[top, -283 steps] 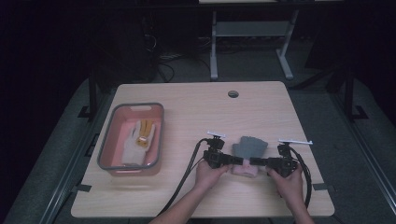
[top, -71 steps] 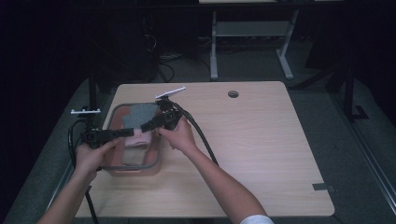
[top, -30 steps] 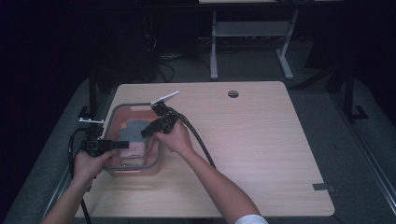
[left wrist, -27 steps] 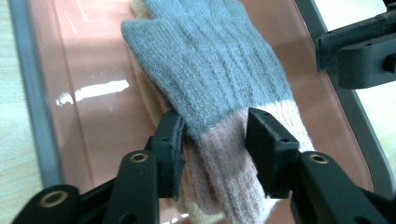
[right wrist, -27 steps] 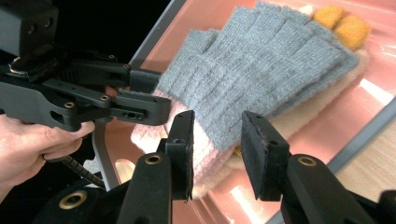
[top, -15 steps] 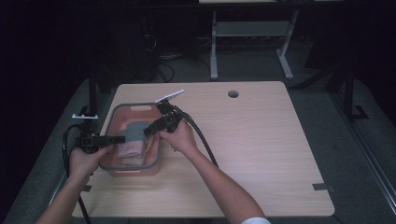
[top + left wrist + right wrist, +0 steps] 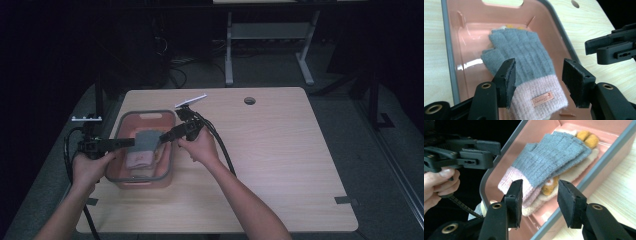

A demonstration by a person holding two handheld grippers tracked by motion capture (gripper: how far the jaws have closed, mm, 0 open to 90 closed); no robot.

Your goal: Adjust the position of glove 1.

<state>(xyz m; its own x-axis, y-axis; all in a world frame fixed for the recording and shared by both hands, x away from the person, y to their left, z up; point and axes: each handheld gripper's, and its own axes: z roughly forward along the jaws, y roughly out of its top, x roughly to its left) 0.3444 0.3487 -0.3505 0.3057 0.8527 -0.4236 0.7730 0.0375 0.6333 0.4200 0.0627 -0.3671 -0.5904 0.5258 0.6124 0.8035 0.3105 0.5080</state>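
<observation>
Dim room, pale wooden desk (image 7: 280,160), and both grippers have just let go: left gripper (image 7: 537,80) and right gripper (image 7: 540,200) stand with jaws spread, nothing pinched. Grey-and-pink glove (image 7: 524,60) now lies in the pink bin (image 7: 120,176), centre-left of the high view, atop a cream one. Drop looks done.

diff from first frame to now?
Grey glove went from mid-table into the pink bin, atop the cream glove. Both claws, left claw and right claw, have just been opening; they've let go and hover above it. Bin and table unchanged.
</observation>
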